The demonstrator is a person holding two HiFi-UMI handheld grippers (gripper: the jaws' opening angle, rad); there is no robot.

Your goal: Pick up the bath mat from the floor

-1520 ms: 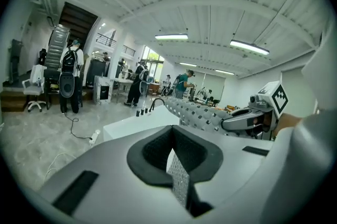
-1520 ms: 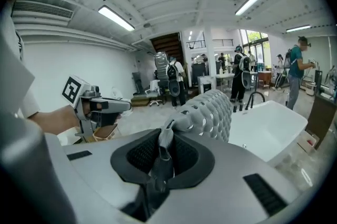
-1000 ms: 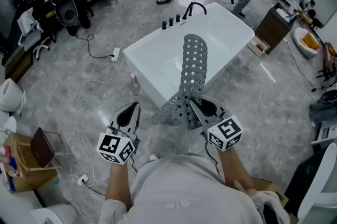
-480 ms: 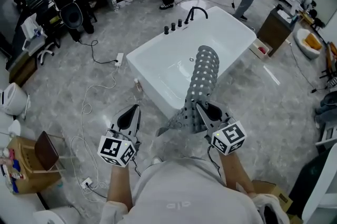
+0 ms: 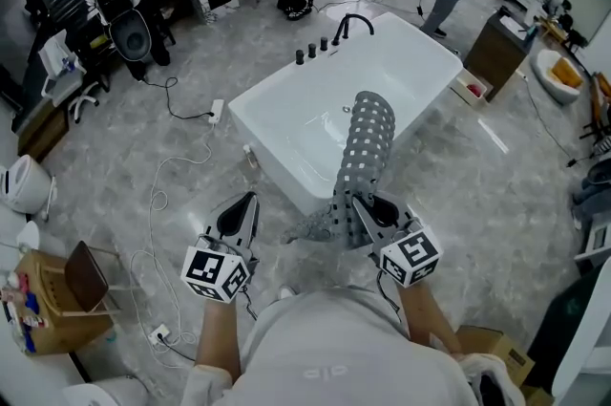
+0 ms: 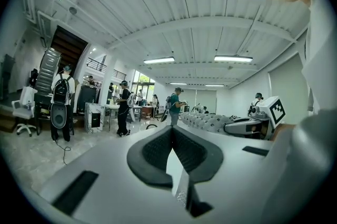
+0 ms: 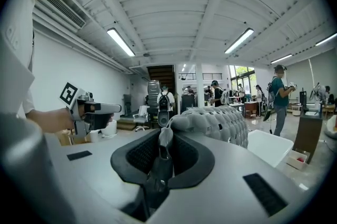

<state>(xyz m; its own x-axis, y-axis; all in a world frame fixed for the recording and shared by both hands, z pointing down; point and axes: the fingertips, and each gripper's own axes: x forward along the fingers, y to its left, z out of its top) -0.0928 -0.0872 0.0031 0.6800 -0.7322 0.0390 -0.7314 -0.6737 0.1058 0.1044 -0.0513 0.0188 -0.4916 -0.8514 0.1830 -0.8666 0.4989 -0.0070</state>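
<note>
The white bathtub (image 5: 286, 108) is the likely snag: the long grey perforated bath mat (image 5: 365, 146) arches out ahead of the right tongs (image 5: 368, 206) and over the tub. Those tongs pinch only a narrow fold at its near end, so a catch on the rim or the mat's own weight could drag it loose. One corner droops just left of and below that grip towards the floor (image 5: 496, 203), while the left tongs (image 5: 239, 215) — closed, empty — sit well apart to the left.

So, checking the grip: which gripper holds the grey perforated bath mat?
The right gripper, jaws pinching the grey perforated bath mat; the left gripper is shut, empty.
</note>
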